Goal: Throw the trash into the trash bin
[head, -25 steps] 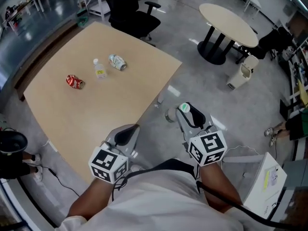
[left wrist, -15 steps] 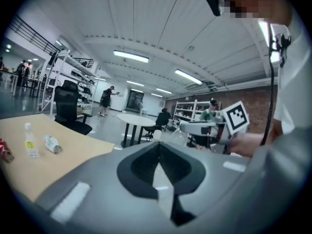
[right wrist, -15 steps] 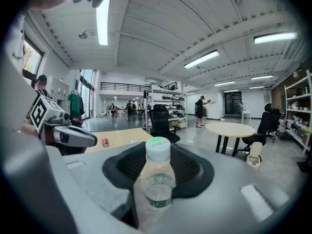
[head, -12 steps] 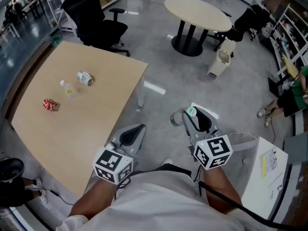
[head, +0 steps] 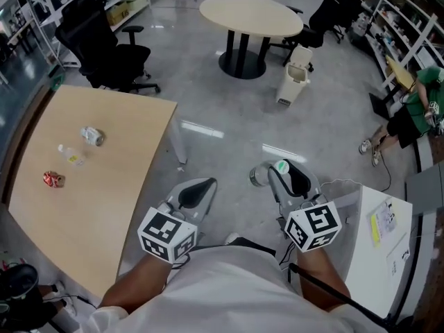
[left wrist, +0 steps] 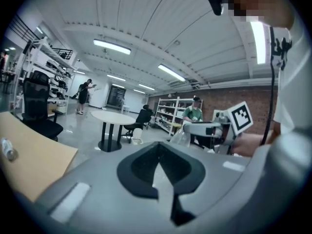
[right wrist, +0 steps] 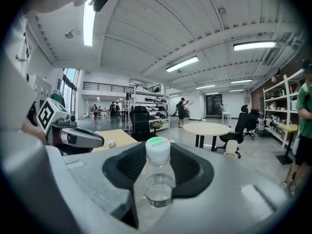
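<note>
Bottle (head: 260, 175) clamped in right hand-held gripper (head: 277, 172), well short of the trash bin (head: 292, 83); left hand-held gripper (head: 201, 184) closed, empty; can (head: 53, 180) left on table (head: 111, 207).

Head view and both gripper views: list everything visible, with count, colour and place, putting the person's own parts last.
wooden table: one, tan, left
red can: one, crushed, on the wooden table
silver can: one, crushed, on the wooden table
small bottle: one, clear, between the two cans
round table: one, beige, far centre
trash bin: one, white, beside the round table
office chairs: two, black, far left and far right
cabinet: one, white, near right
bystander: one, green top, far right
green-capped bottle: one, clear, held in the right gripper
left gripper: grey, jaws together, empty
right gripper: grey, gripping the green-capped bottle
</note>
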A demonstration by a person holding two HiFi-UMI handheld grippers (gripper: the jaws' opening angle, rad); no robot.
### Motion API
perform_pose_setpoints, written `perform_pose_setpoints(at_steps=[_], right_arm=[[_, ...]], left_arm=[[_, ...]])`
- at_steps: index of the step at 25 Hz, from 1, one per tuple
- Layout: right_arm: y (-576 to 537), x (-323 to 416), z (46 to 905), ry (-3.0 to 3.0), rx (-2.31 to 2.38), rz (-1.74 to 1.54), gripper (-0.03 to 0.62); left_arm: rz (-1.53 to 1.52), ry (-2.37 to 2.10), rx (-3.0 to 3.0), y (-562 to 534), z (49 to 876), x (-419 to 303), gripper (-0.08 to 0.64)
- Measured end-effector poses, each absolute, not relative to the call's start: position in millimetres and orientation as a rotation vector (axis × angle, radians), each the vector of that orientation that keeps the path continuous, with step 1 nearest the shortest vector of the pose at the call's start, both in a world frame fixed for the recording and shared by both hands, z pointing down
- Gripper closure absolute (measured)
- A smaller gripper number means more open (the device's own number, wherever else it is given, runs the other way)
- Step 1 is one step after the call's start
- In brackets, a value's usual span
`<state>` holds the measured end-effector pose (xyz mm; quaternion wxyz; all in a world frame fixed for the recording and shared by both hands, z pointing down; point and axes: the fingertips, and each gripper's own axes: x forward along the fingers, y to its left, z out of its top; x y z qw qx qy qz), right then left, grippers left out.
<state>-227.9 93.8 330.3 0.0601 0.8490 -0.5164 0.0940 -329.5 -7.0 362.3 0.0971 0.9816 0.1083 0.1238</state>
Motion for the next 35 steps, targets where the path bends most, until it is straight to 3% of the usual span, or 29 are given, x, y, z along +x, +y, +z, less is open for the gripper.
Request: perform_pose_setpoints(at_steps=[18, 35], right_arm=[[193.3, -171.9, 340.3, -1.353, 2.711, 0.326, 0.437], [248.8, -165.5, 364.3, -1.177, 2.835, 0.407, 0.437]], left_arm=[[0.397, 0.620, 2.911, 85.6, 362.1, -239.6, 0.552], [0.505, 0.771, 2.879, 117.4, 381.8, -212.1, 0.552]])
